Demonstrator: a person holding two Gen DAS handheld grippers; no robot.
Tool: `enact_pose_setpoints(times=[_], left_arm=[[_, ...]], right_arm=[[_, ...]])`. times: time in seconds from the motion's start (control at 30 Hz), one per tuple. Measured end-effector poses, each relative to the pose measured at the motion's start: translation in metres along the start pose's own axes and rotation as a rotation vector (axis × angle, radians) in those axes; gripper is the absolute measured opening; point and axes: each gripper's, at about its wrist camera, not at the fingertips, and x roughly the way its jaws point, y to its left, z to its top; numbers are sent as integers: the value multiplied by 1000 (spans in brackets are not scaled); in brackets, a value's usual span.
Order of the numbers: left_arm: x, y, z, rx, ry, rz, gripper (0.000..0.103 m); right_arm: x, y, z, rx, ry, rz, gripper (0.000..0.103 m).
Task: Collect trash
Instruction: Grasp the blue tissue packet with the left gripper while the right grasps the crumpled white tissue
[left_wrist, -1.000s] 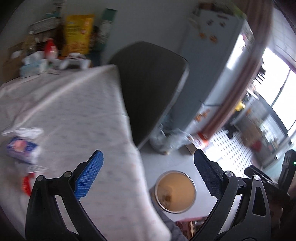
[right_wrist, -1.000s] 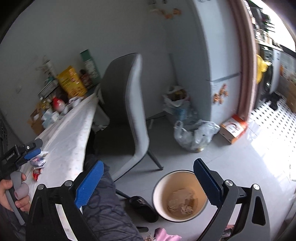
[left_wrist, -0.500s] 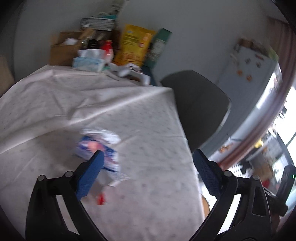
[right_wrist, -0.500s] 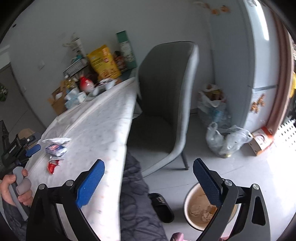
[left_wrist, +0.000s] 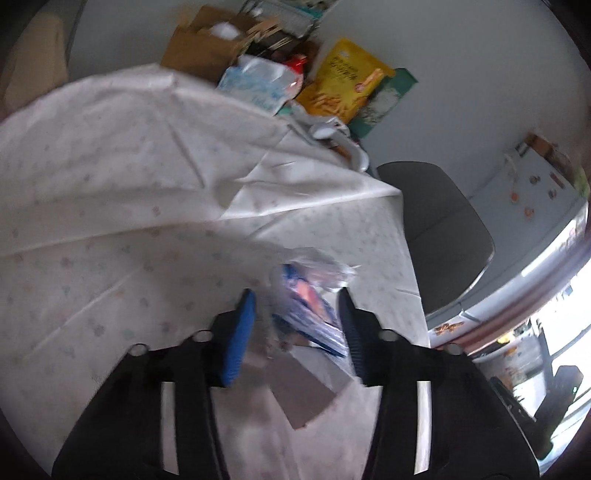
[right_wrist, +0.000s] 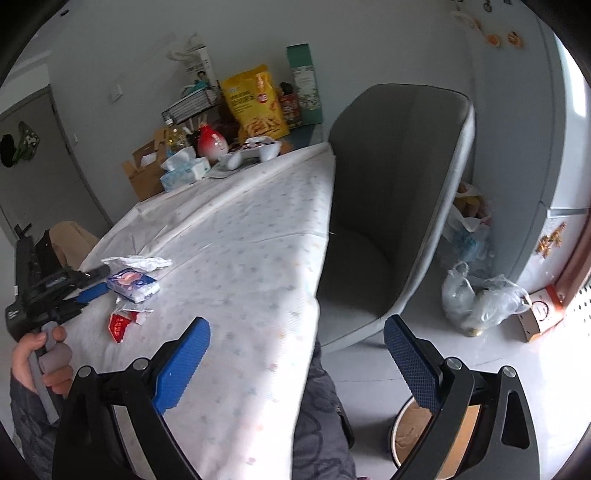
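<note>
Left tool (left_wrist: 295, 314): jaws closing around the blue-and-white wrapper (left_wrist: 306, 314), pads not yet pressing it.
Right tool (right_wrist: 295, 365): spread wide, nothing between the pads, above the bench's near edge.
Wrapper: on the cloth-covered bench (right_wrist: 240, 258), a red scrap (right_wrist: 120, 326) just beside it.
Bin (right_wrist: 402, 435): on the floor, below the right tool.
Chair (right_wrist: 388, 192): beside the bench.
</note>
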Motion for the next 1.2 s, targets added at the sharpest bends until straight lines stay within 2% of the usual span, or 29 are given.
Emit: enact_pose_setpoints(times=[0.1,0.17,0.27,0.33,0.37,0.43,0.63,0.67,0.87,1.07,1.2], left_arm=[[7,6,3,-30,7,-1,39],[9,4,5,-32,9,-8,33],[14,0,6,-20,25,-4,31],[18,-2,5,-15,40,16,24],[18,-3,4,-13,40,18,16],[14,-3,4,-16,35,10,12],[-30,1,15,-30,-56,-50,11],[-37,2,16,-30,-68,-49,11],[-73,20,18,-44,-158,10,11],[-89,50,21,-97,-194,55,11],[-96,70,19,-127,-209,74,11]], right_arm=[[7,9,4,-3,7,22,92],[14,19,8,-12,10,48,92],[24,34,12,-27,18,87,92],[33,47,13,-40,23,117,92],[39,55,14,-51,26,127,92],[48,68,15,-54,42,151,89],[68,109,23,-108,81,245,81],[73,117,24,-119,93,259,77],[95,152,33,-154,147,290,72],[113,191,37,-241,169,281,72],[128,211,36,-280,197,269,80]])
